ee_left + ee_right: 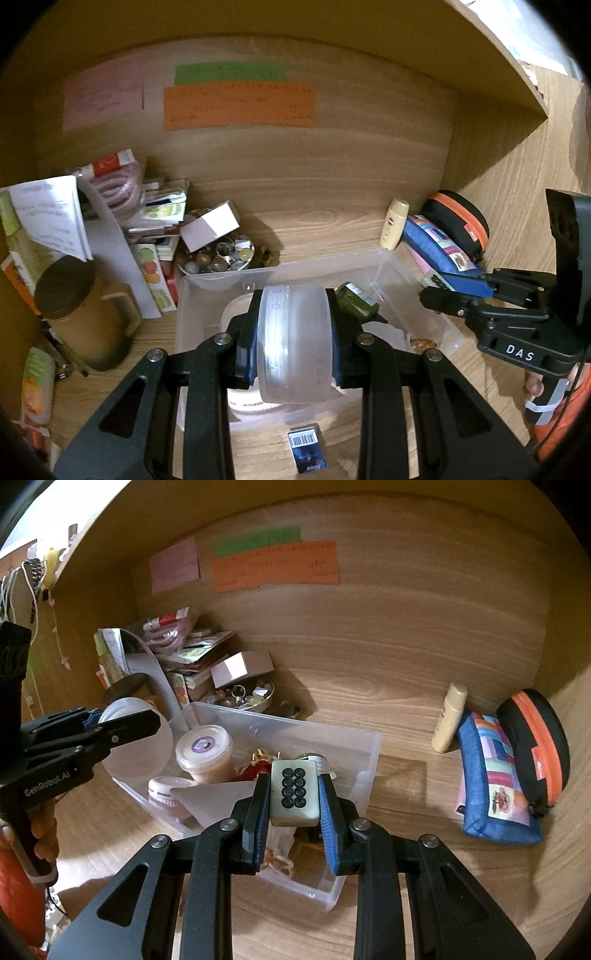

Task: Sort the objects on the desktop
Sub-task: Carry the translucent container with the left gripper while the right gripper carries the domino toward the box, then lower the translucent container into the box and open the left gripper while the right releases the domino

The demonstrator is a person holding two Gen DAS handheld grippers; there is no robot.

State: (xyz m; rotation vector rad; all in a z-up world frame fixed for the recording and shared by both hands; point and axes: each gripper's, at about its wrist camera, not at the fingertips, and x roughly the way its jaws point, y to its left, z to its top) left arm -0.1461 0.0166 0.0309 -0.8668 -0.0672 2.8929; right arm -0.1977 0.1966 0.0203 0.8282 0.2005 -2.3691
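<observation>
Your left tool point(293, 343) grips a translucent plastic tub point(294, 341) above the near-left end of the clear bin point(364, 746). Your right tool point(293, 801) clamps a mahjong tile point(294, 793), the bin directly below and ahead.

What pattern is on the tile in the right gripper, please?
Eight dark circles in two columns on a cream tile, clearest in the right wrist view.

Wooden desk point(406, 775) under clear bin point(364, 746)
</observation>
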